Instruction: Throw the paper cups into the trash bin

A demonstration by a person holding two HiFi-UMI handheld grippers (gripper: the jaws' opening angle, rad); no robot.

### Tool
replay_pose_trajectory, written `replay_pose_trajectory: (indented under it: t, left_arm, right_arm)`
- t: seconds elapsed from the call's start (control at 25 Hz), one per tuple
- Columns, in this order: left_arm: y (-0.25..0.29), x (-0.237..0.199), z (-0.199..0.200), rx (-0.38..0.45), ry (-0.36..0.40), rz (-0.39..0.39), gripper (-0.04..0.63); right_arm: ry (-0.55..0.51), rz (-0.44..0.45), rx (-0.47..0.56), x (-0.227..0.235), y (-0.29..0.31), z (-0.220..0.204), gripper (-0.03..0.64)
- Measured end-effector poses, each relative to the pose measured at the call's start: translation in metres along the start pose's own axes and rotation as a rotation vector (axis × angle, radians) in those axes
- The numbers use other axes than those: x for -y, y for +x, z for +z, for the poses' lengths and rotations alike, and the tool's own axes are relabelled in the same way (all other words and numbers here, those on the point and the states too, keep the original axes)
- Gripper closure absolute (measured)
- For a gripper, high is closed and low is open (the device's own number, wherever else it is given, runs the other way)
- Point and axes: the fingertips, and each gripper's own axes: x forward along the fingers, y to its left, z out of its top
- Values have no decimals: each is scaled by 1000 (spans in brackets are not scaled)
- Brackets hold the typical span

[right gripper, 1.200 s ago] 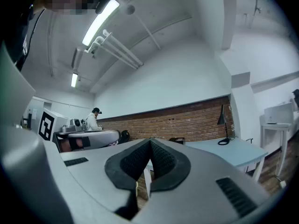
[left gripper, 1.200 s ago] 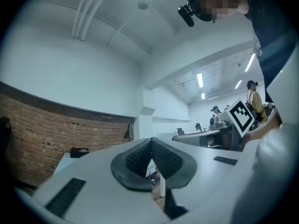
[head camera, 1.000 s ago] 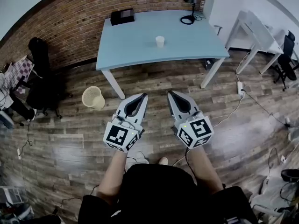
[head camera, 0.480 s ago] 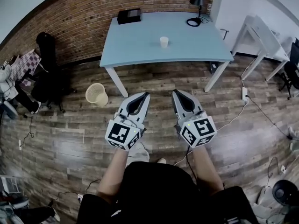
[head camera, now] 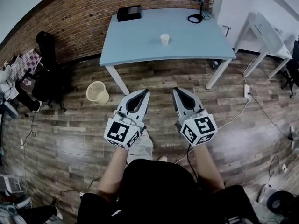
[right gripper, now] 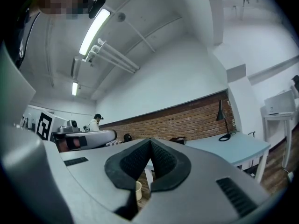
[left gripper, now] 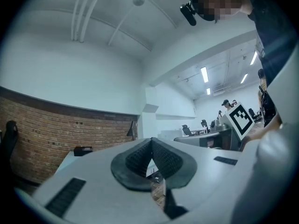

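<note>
Overhead, the head view showed one paper cup standing upright near the middle of the pale blue table, well apart from both grippers. The trash bin, a cream basket with an open weave, stood on the wooden floor just beside the table's front left leg and nearer the left gripper than the right.

The left gripper and the right gripper were held side by side in front of the person, both pointing level toward the table. In each gripper's own view the ribbed black pads met at their tips, with only a small triangular gap behind the contact, so both pairs of jaws were closed and held nothing.

As for print, the plainest marks were the black-and-white square patterns on the left marker cube and the right marker cube; these were coded blocks, not letters. One such pattern also showed in each gripper view, on the other gripper's cube.

A black box sat at the table's far left corner, too small for any label to be read. A black desk lamp stood at the far right corner, against the brick wall. A white desk stood to the right, and a cable trailed across the floor.
</note>
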Motion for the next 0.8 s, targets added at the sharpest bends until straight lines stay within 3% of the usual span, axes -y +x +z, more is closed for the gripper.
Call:
replay_pose_trajectory:
  t: [0.36, 0.8]
  left_arm:
    - [26, -29, -19, -6, -36, -25, 586]
    - [59, -107, -34, -37, -86, -54, 586]
  right_arm:
    - [-5, -14, -40, 15, 34, -15, 612]
    - [7, -32, -65, 25, 121, -22, 612]
